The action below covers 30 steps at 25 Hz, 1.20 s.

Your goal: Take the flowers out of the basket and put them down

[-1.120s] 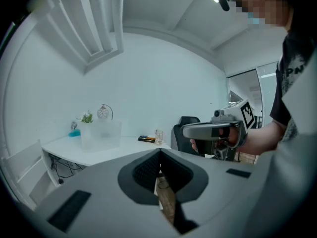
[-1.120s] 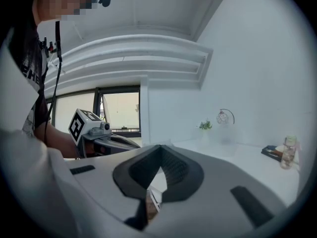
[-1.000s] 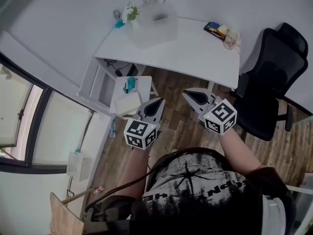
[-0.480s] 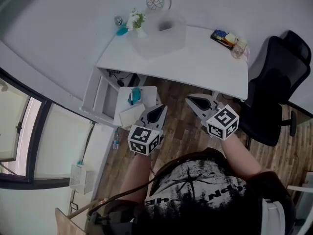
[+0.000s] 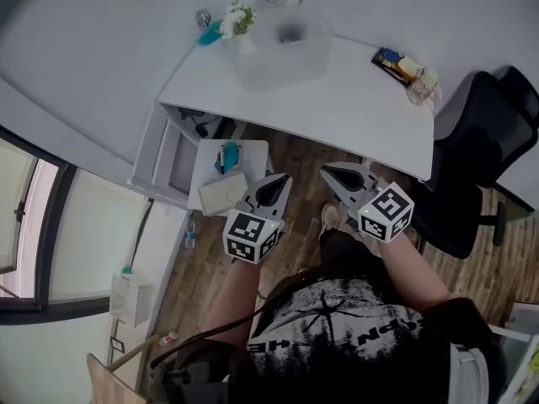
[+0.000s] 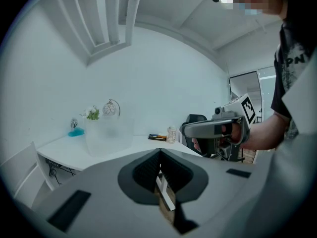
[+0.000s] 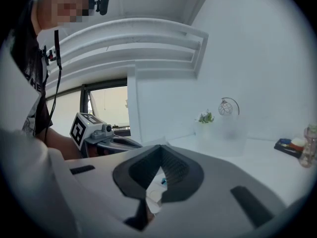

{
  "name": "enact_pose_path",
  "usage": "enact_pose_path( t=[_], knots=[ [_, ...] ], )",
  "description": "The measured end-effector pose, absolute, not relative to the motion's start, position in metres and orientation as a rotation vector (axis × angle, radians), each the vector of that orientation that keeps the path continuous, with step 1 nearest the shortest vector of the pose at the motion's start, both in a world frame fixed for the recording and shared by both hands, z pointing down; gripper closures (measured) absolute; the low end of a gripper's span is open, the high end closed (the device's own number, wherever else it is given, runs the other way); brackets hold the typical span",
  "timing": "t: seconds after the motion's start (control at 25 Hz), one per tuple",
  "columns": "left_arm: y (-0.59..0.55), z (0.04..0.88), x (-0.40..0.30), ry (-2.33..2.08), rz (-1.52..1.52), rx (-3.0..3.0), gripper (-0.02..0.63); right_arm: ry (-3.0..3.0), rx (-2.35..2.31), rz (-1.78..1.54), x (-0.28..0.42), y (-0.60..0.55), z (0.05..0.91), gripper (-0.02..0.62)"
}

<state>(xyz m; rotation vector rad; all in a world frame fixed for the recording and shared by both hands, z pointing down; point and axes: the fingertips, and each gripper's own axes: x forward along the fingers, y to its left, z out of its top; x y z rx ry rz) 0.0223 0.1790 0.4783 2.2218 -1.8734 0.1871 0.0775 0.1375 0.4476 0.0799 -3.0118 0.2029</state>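
Observation:
White flowers [image 5: 237, 18] with green leaves stand at the far-left corner of a translucent basket [image 5: 282, 47] on the white desk [image 5: 337, 99]; whether they sit inside it I cannot tell. Both grippers hang side by side over the wooden floor, well short of the desk. My left gripper [image 5: 284, 179] is shut and empty, and so is my right gripper [image 5: 324, 171]. The left gripper view shows the flowers [image 6: 91, 113] and basket [image 6: 110, 135] far beyond its shut jaws [image 6: 159, 153]. In the right gripper view they are also distant: flowers [image 7: 205, 117], basket [image 7: 227, 130], shut jaws [image 7: 160, 148].
A black office chair [image 5: 472, 162] stands at the desk's right end. A small white side table [image 5: 226, 175] with a teal item sits below the desk's front left. A tray of small items [image 5: 393, 60] and a glass jar [image 5: 423, 86] are on the desk's right. A window wall runs along the left.
The head view has shifted a little and the desk now sits slightly nearer. Both grippers stay shut and side by side, a bit lower in view.

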Motion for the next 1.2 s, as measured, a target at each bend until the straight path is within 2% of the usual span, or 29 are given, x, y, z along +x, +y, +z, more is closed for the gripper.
enact_pose_path(
  t=[1.2],
  knots=[
    [-0.029,0.461,-0.131,-2.155,0.245,1.918,0.595,-3.029,-0.327,0.171,-0.092,-0.084,0.436,0.583]
  ],
)
